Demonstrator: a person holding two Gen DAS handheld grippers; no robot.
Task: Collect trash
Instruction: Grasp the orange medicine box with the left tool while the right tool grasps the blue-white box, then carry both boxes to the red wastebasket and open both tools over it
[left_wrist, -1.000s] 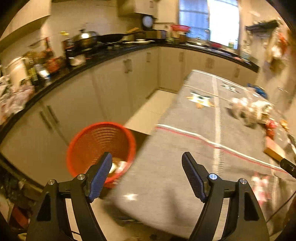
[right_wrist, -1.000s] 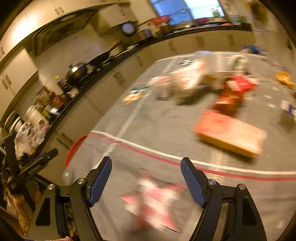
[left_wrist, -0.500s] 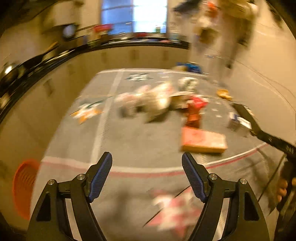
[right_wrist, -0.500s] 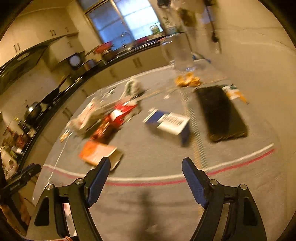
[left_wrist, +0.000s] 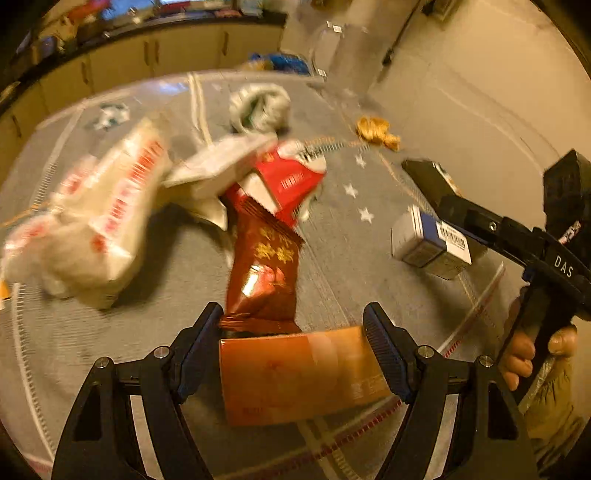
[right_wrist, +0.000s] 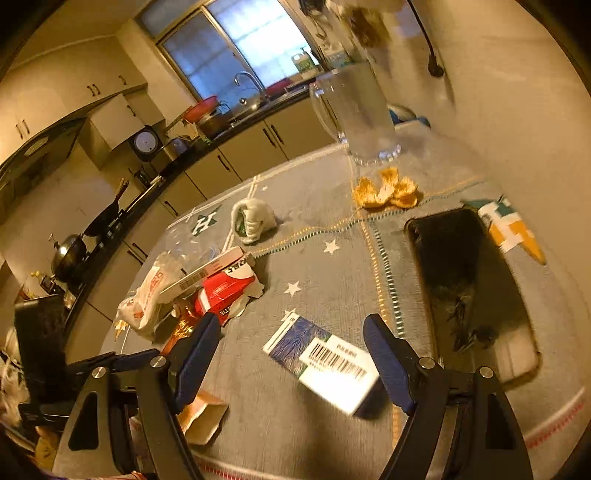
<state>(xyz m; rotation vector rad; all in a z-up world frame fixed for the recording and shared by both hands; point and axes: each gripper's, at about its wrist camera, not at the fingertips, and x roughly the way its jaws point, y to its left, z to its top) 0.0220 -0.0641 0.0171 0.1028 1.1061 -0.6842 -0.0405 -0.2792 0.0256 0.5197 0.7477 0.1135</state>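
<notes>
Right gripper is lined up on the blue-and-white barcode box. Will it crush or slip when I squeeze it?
The blue-and-white box looks like thin cardboard, probably light and maybe empty, so a hard squeeze could crush it. Its flat sides should suit the right gripper, whose open jaws straddle it; glossy print may slip a little.

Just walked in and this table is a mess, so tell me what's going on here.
A person is clearing trash off a grey tablecloth with a gripper in each hand. The left gripper is open around an orange box; the right gripper is open over a blue-and-white box. Neither has gripped yet. Wrappers and a plastic bag lie further back.
</notes>
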